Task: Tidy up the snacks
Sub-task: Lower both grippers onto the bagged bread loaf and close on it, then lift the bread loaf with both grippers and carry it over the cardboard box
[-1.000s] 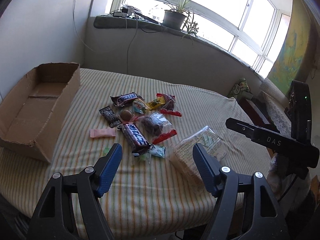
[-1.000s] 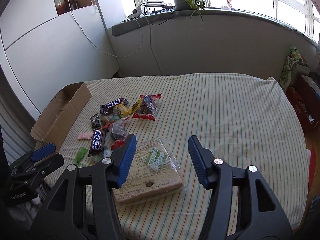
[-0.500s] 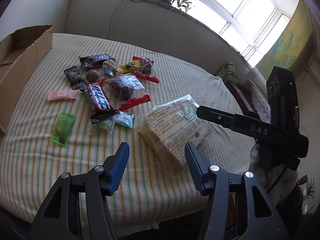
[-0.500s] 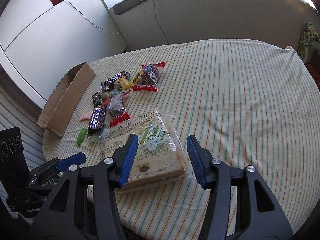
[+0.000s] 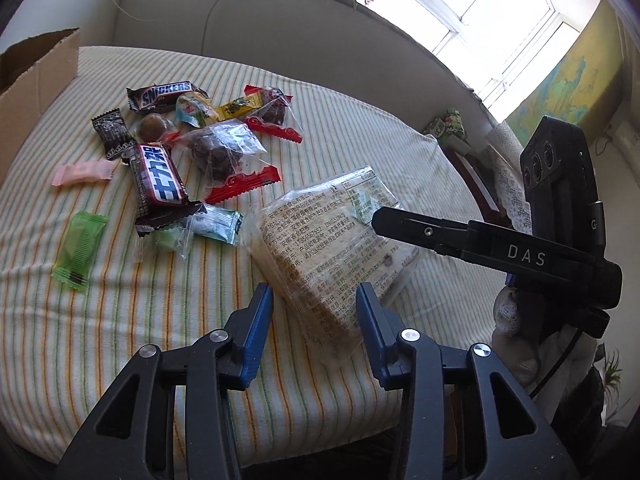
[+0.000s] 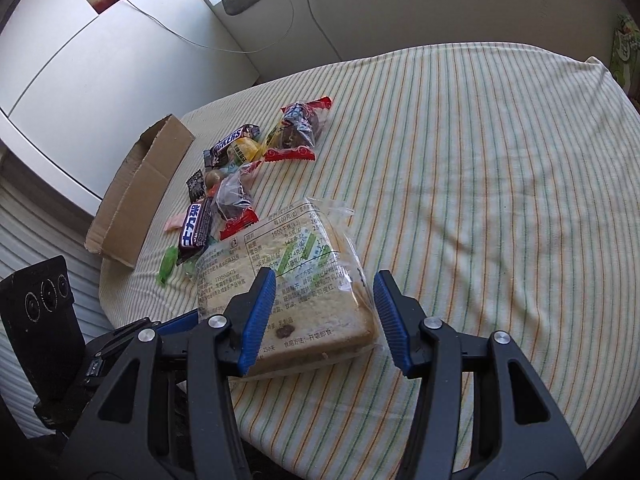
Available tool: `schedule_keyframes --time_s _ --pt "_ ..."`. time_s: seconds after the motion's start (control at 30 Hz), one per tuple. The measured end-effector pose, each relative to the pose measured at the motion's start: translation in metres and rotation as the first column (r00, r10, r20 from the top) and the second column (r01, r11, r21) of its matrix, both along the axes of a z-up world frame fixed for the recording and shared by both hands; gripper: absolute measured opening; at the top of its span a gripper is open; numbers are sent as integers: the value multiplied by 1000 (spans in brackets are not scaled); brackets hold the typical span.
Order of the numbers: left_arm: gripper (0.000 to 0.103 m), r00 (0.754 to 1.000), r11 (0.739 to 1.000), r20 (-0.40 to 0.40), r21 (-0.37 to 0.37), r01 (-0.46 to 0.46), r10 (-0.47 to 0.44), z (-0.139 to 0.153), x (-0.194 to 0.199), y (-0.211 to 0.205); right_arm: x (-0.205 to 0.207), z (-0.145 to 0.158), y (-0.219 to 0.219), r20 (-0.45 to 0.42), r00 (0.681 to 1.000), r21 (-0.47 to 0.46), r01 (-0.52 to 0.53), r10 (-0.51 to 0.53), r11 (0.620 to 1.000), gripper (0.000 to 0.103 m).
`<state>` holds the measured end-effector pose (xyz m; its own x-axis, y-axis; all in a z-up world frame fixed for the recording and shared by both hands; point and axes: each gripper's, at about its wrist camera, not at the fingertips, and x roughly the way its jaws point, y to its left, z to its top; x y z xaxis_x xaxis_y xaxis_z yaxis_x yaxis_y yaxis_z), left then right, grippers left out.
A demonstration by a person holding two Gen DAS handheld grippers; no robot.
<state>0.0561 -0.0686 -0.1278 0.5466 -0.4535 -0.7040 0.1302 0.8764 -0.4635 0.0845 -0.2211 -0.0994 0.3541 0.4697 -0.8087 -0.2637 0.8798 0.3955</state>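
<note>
A large clear bag of sliced bread [image 5: 328, 248] lies on the striped cloth near the table's front. My left gripper [image 5: 315, 300] is open, its blue pads either side of the bag's near corner. My right gripper [image 6: 325, 289] is open over the bag [image 6: 288, 280] from the other side. A pile of small snacks lies beyond: a Snickers bar [image 5: 164, 94], a dark bar with blue lettering [image 5: 158, 178], a red-edged clear bag of dark sweets [image 5: 224, 152], a pink sweet [image 5: 82, 172] and a green packet [image 5: 80, 242].
An open cardboard box [image 6: 140, 188] stands at the table's left end, seen also in the left wrist view [image 5: 36, 76]. A grey wall with a window sill and potted plant rises behind the table. The striped table [image 6: 480, 160] stretches right.
Both grippers have moved down and in toward the bread bag, which now lies between each pair of pads. The left gripper's opening has narrowed. The snacks have not moved.
</note>
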Motion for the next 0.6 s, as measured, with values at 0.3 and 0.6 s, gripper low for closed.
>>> schedule_keyframes --time_s 0.3,0.6 --pt "41 1000 999 20 32 21 -21 -1 0 -5 -4 1 8 -12 999 -21 -29 29 999 54" --pt "41 998 998 66 65 -11 7 7 -7 5 -12 10 22 3 998 -48 -64 65 997 53"
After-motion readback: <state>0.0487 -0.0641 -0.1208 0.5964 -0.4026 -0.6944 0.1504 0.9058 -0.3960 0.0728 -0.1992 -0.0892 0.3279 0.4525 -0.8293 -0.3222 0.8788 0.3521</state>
